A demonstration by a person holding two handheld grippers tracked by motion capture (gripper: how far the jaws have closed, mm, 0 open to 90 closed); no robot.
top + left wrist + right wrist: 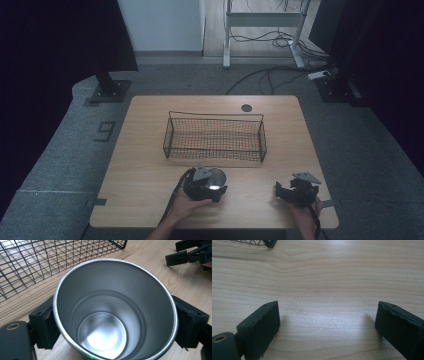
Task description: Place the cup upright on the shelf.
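A shiny metal cup (218, 177) stands upright on the wooden table (150, 170), just in front of the wire basket (215, 118). My left gripper (207, 186) is shut on it. In the left gripper view the two black pads (48, 327) press on opposite sides of the cup (105, 315), which is empty inside. My right gripper (281, 191) rests on the table near the front right corner. Its jaws stand wide open in the right gripper view (328, 325), with bare wood between them.
The black wire basket (30, 262) is empty and sits mid-table; its corner (268, 242) lies ahead of the right gripper. A round cable hole (246, 107) is near the far edge. Beyond the table are dark stand bases (107, 90) and floor cables (270, 75).
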